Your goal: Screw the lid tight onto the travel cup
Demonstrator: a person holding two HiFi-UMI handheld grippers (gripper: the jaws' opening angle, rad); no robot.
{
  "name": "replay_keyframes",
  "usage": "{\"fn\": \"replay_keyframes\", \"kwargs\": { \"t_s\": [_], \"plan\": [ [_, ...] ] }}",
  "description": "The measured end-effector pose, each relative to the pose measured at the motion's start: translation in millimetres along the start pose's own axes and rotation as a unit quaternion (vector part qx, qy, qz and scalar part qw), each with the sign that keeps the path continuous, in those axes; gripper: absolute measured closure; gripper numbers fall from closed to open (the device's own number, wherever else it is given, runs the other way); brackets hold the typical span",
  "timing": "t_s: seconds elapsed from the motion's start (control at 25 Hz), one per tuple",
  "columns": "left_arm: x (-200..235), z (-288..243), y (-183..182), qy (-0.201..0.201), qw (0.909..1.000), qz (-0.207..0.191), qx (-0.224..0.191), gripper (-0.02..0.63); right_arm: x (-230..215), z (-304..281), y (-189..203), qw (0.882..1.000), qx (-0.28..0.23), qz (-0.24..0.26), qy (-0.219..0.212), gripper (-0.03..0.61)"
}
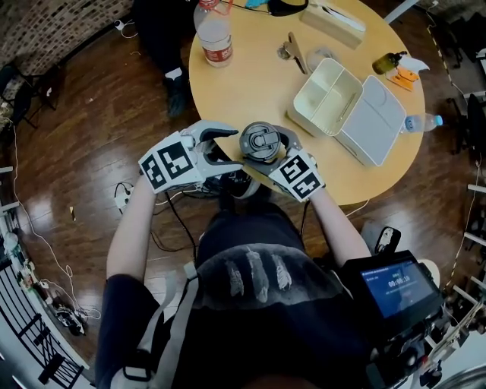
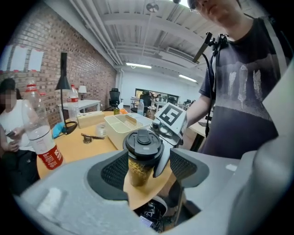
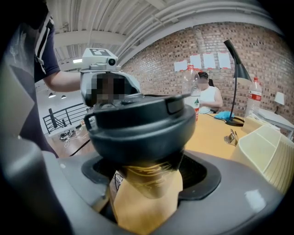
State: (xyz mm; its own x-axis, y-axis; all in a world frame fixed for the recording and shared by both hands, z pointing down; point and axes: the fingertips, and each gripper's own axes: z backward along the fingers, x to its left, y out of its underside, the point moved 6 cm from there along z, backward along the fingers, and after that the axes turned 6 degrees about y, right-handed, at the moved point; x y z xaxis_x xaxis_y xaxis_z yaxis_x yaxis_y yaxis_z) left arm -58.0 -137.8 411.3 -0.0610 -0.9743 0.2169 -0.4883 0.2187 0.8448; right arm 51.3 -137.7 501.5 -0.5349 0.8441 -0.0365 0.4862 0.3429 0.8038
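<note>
The travel cup (image 1: 260, 143) has a gold patterned body (image 2: 139, 170) and a black lid (image 2: 143, 142) sitting on top. It stands close to the front edge of the round wooden table (image 1: 250, 91). My right gripper (image 1: 279, 146) is shut on the cup's body just under the lid (image 3: 138, 126), with the body (image 3: 149, 188) filling the space between its pads. My left gripper (image 1: 231, 147) is open on the cup's left side. In the left gripper view the cup stands between its two spread pads (image 2: 114, 172), and a grey finger of the right gripper rests against the cup.
On the table there is an open cream lunch box (image 1: 328, 95) with its lid (image 1: 376, 118) to the right, a water bottle (image 1: 215, 34) at the back, a tissue box (image 1: 334, 23) and small bottles (image 1: 389, 62). A person (image 2: 11, 137) sits beyond the table. Cables lie on the wooden floor (image 1: 121, 197).
</note>
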Motion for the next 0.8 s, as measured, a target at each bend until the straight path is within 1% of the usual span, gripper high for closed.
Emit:
{"fn": "replay_keyframes", "kwargs": {
  "t_s": [0.08,0.16,0.28,0.4,0.52,0.8],
  "plan": [
    [-1,1,-3,-0.021,0.9995,0.003,-0.026,0.322,-2,-1,1,1.0,0.0,0.002,0.004,0.167],
    [-5,-1,-5,-0.033,0.9986,0.0,-0.04,0.322,0,-1,3,1.0,0.006,0.001,0.005,0.169],
    [-9,-6,-3,-0.046,0.9982,-0.005,-0.038,0.322,1,-2,3,1.0,0.01,0.0,0.003,0.169],
    [-15,-8,-2,-0.059,0.997,-0.001,-0.049,0.322,1,-3,1,1.0,0.006,-0.002,0.003,0.169],
    [-23,-10,1,-0.064,0.9965,0.002,-0.054,0.322,-1,-4,1,1.0,-0.001,-0.001,0.006,0.169],
    [-36,-14,2,-0.062,0.9959,0.01,-0.064,0.322,-1,-2,-1,1.0,0.004,-0.006,0.0,0.169]
  ]
}}
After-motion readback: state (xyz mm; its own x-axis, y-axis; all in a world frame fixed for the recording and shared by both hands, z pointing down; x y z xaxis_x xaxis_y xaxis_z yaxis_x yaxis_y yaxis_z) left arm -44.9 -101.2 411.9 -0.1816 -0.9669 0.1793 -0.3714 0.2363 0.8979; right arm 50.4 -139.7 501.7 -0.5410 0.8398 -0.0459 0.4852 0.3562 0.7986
